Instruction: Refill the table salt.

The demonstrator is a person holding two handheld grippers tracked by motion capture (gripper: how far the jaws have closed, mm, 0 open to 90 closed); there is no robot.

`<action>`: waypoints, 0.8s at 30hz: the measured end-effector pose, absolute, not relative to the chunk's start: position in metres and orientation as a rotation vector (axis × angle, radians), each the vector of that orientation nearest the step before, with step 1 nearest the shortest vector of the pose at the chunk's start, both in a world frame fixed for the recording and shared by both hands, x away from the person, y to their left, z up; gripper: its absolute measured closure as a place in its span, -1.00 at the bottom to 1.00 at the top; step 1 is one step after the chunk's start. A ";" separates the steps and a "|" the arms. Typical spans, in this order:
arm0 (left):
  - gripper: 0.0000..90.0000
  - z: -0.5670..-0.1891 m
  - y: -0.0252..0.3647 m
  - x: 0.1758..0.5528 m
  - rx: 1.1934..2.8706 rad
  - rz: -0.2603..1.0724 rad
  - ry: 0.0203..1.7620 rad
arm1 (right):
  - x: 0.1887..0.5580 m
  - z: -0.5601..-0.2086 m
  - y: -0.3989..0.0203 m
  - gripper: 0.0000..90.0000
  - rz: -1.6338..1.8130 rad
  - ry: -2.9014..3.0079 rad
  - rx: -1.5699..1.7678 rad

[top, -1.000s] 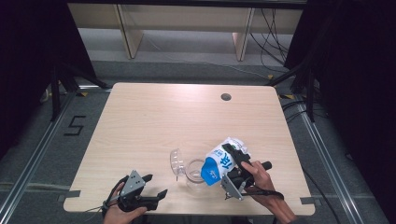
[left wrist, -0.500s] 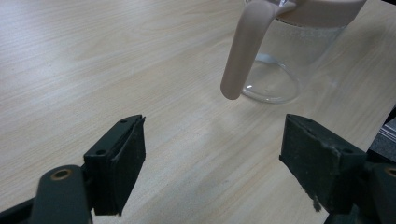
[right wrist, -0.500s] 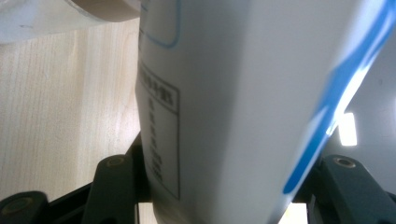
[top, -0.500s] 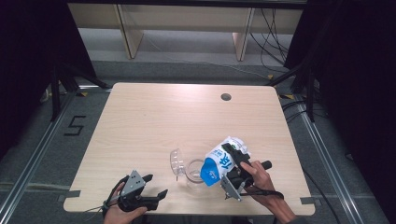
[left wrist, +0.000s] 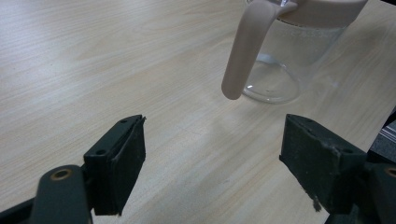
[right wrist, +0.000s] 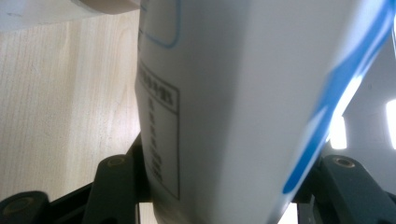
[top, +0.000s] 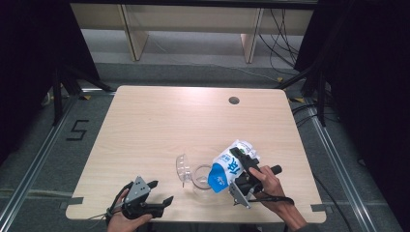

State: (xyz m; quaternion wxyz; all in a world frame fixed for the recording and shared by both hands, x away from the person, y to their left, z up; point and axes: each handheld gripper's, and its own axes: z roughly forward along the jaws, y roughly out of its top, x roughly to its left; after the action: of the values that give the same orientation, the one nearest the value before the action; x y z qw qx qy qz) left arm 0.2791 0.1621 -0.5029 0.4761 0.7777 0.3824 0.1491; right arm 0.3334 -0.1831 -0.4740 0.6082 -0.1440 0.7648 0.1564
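Observation:
A white and blue pack is tilted, its blue end down over the mouth of a clear jug near the table's front edge. My right gripper is shut on the pack, with one jaw on each side of it. The jug has a beige rim and handle, and its clear lid stands open to its left. My left gripper rests at the front left, open with nothing between its fingers, and points towards the jug.
The wooden table has a round cable hole at the back right. Shelving legs and cables stand on the floor behind. Black curtains flank both sides.

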 end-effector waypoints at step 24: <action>-0.52 -0.503 0.163 0.279 1.898 0.367 0.937 | 0.333 -0.475 -0.179 0.04 0.313 1.730 -0.397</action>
State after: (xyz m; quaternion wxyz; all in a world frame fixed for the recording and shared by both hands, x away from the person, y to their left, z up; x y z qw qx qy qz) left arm 0.2793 0.1626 -0.5027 0.4765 0.7768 0.3833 0.1502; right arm 0.3333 -0.1791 -0.4746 0.6206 -0.1725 0.7526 0.1362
